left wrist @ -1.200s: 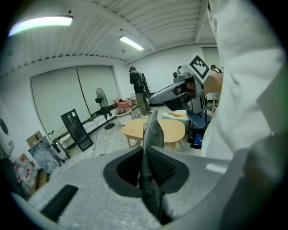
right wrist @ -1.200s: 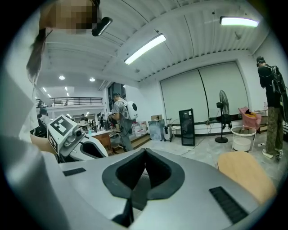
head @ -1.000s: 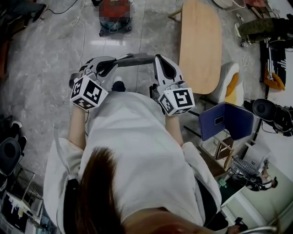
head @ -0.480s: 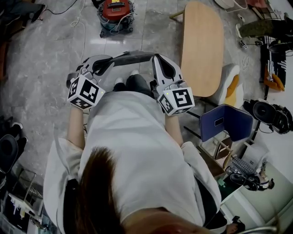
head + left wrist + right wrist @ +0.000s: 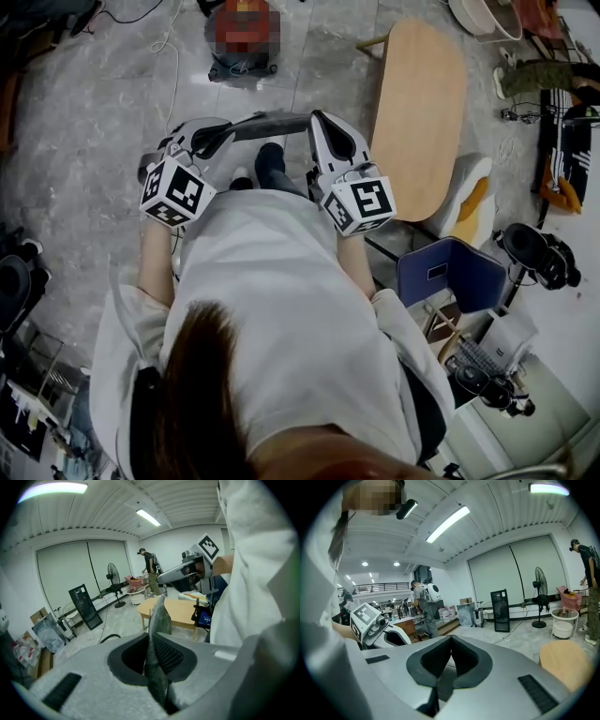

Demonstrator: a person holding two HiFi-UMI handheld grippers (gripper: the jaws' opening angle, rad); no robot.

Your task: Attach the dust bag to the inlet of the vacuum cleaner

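A grey dust bag (image 5: 272, 123) hangs stretched as a narrow strip between my two grippers, in front of the person's white coat. My left gripper (image 5: 221, 134) is shut on one end; in the left gripper view the grey fabric (image 5: 156, 634) stands pinched edge-on between the pads. My right gripper (image 5: 318, 119) is shut on the other end, and a thin grey edge (image 5: 440, 685) shows in its closed jaws. The red vacuum cleaner (image 5: 242, 36) sits on the floor far ahead, partly under a mosaic patch. Its inlet cannot be made out.
An oval wooden table (image 5: 417, 103) stands to the right of the path. A blue chair (image 5: 448, 274) and cluttered gear lie at the right. Cables (image 5: 164, 42) trail on the grey floor near the vacuum. A standing fan (image 5: 540, 590) and a person (image 5: 150, 571) are in the background.
Both grippers, still shut on the bag, have travelled across the floor with the person. A dark leg has stepped forward under the bag. The table and chair have shifted in view.
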